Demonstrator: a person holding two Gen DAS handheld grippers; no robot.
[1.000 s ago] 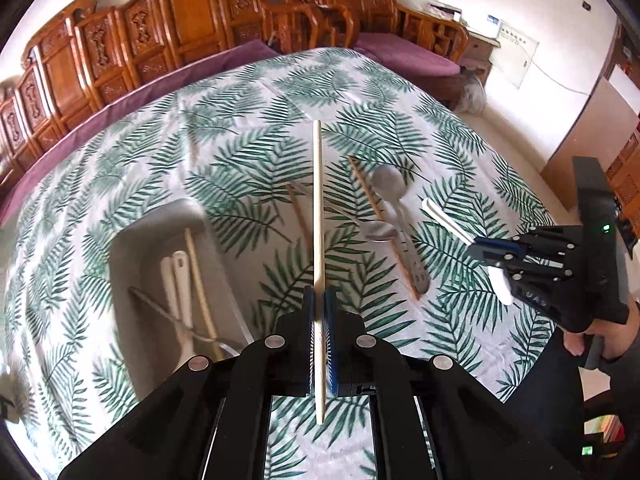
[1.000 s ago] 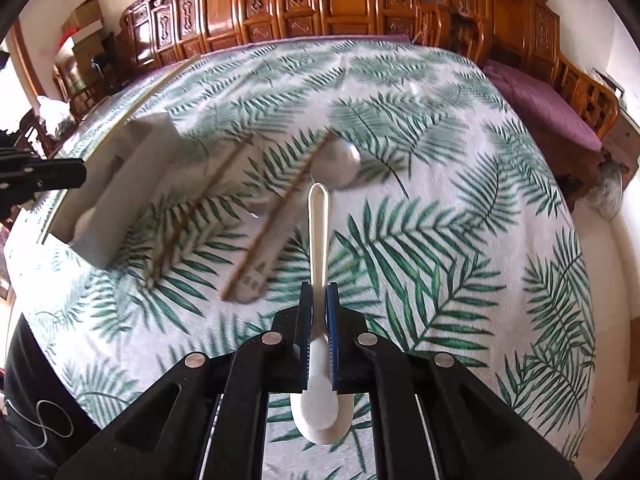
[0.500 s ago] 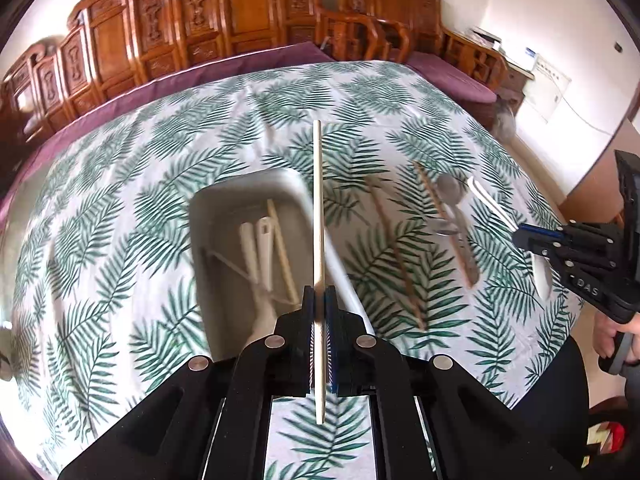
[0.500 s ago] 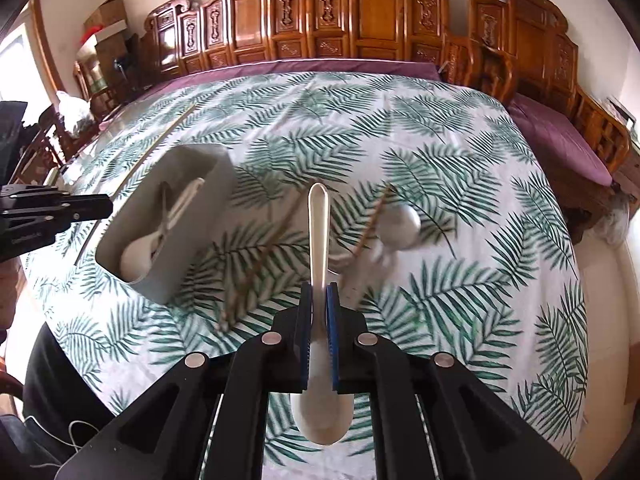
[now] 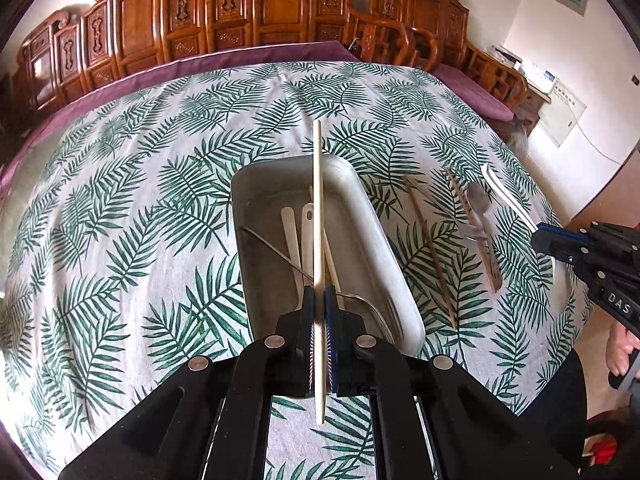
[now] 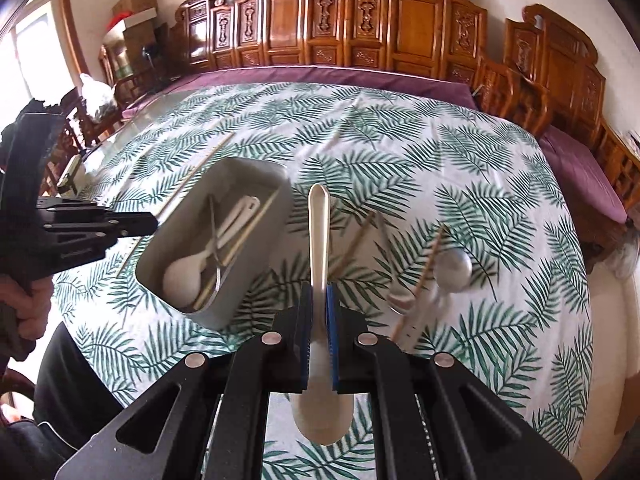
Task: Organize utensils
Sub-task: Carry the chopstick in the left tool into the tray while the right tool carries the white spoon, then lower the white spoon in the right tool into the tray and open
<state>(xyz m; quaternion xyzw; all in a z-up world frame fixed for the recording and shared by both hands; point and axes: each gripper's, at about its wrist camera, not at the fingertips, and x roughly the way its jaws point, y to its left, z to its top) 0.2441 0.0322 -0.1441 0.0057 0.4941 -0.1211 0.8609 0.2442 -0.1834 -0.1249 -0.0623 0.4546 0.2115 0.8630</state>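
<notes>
The left gripper (image 5: 319,300) clamps a pale chopstick (image 5: 318,208), which hangs lengthwise above the grey tray (image 5: 384,248) on the leaf-print tablecloth (image 5: 120,200). Inside the tray lie white spoons (image 6: 188,276), another chopstick and a thin metal utensil. The right gripper (image 6: 319,300) grips a white spoon (image 6: 319,232) by its handle – bowl toward the camera – just beside the tray's right wall. On the cloth to the right rest brown chopsticks (image 5: 430,256) and metal spoons (image 6: 452,268), well apart from the tray.
</notes>
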